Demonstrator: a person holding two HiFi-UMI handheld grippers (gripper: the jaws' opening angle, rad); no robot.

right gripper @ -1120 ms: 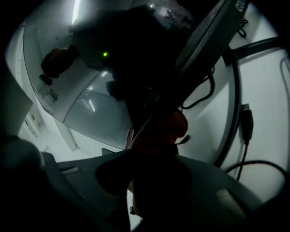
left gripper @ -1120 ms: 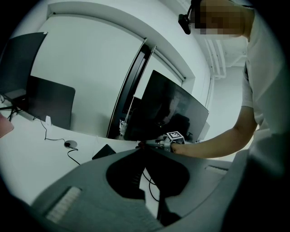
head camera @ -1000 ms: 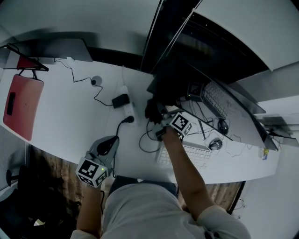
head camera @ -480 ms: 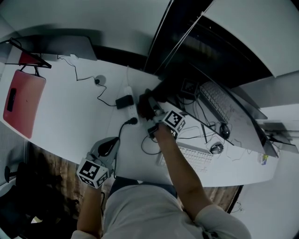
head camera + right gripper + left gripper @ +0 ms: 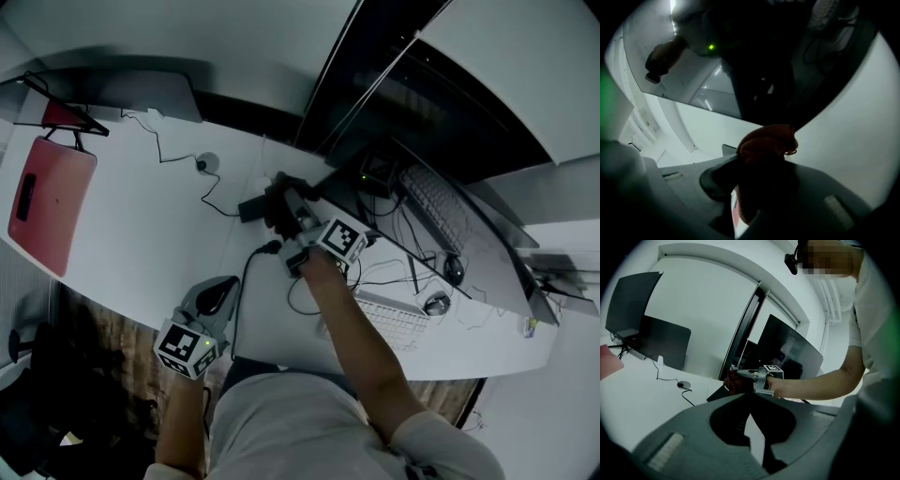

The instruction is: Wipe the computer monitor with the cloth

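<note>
The computer monitor [image 5: 450, 202] is a wide, dark, curved screen standing on the white desk [image 5: 141, 225]. My right gripper [image 5: 287, 212] is shut on a dark reddish cloth [image 5: 278, 200], which it holds by the screen's lower left corner. In the right gripper view the bunched cloth [image 5: 766, 139] sticks out of the right gripper [image 5: 761, 161] just below the glossy monitor [image 5: 754, 61]. My left gripper [image 5: 217, 294] hovers at the desk's near edge, shut and holding nothing. The left gripper view shows the left gripper [image 5: 752, 397] pointing at the cloth [image 5: 732, 383] and monitor [image 5: 790, 350].
A red pad [image 5: 47, 202] lies at the desk's far left. A power strip [image 5: 261, 192] with plugs and cables [image 5: 183, 169] sits left of the monitor. A keyboard [image 5: 394, 319] and mouse [image 5: 437, 302] lie under my right arm. Another dark screen [image 5: 665, 345] stands at the back left.
My right gripper has carried the cloth leftward along the monitor's lower edge to its left corner. The left gripper has stayed where it was.
</note>
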